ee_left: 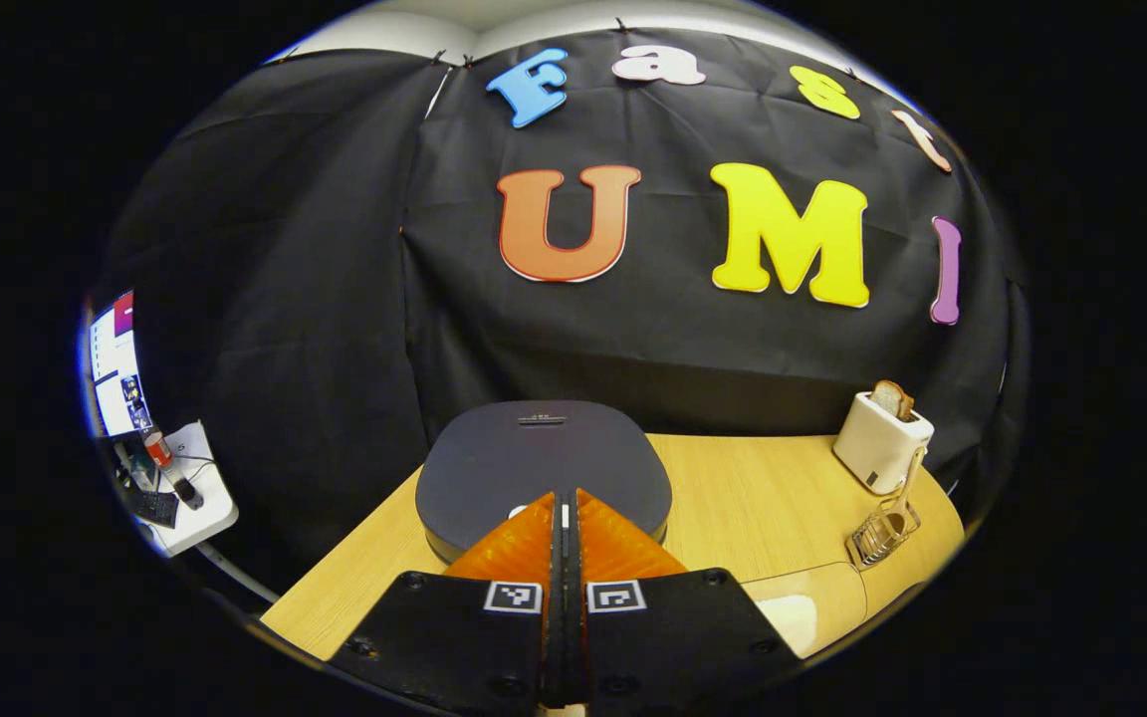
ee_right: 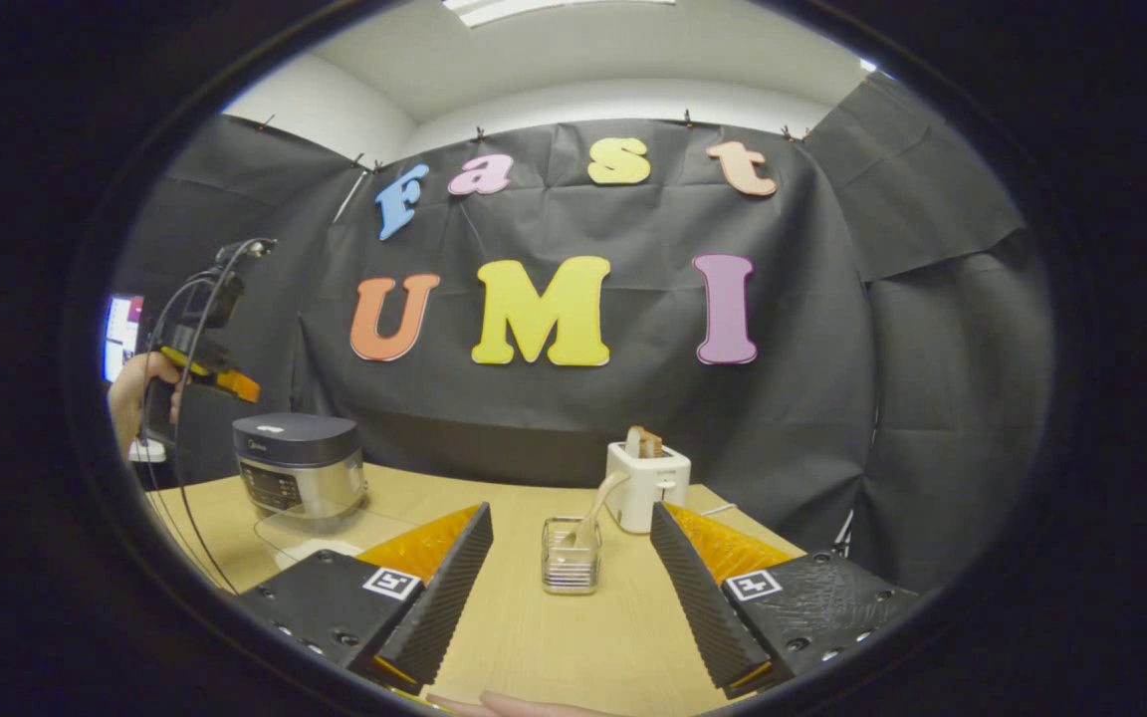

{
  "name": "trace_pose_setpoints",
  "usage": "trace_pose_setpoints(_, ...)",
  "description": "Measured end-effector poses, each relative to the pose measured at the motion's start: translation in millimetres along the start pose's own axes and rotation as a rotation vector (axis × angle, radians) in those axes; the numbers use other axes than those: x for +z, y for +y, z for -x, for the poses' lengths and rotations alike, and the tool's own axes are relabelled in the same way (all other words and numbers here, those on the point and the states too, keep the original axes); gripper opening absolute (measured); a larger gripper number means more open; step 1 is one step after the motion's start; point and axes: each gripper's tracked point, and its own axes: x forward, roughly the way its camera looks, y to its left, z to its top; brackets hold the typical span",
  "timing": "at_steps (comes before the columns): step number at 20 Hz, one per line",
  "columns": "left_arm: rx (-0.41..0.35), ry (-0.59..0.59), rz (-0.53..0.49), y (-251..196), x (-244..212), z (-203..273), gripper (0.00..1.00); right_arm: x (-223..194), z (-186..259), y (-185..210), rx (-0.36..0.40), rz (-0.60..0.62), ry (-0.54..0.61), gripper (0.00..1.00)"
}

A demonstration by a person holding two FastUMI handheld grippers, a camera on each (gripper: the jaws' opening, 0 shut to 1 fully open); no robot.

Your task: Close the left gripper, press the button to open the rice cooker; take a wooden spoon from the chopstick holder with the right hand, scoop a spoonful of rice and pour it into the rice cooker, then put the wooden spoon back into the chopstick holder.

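Hovering above the rice cooker [ee_left: 544, 468] on the counter [ee_left: 753, 498], the left claw [ee_left: 562, 508] has its fingers pressed together; the lid's front edge lies directly below. The right claw [ee_right: 571, 558], spread, faces the chopstick holder [ee_right: 571, 556] with the wooden spoon [ee_right: 596, 503].

There is one rice cooker [ee_right: 299, 466], one toaster [ee_right: 647, 486] with one slice of bread [ee_right: 642, 441], one chopstick holder [ee_right: 571, 555], one wooden spoon [ee_right: 597, 503] and one table [ee_right: 554, 637].
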Motion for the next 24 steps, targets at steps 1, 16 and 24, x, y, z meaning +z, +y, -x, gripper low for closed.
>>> trace_pose_setpoints(1, 0.007, 0.025, -0.003, 3, -2, -9, 0.03, 0, 0, 0, -0.001, -0.001, 0.002, 0.95)
trace_pose_setpoints(16, 0.028, 0.12, -0.089, 8, -33, -31, 0.03, -6, -6, -13, -0.024, -0.031, 0.03, 0.95)
trace_pose_setpoints(24, 0.066, -0.023, -0.114, 1, -1, -28, 0.03, -2, -1, -7, -0.017, 0.007, 0.007, 0.95)
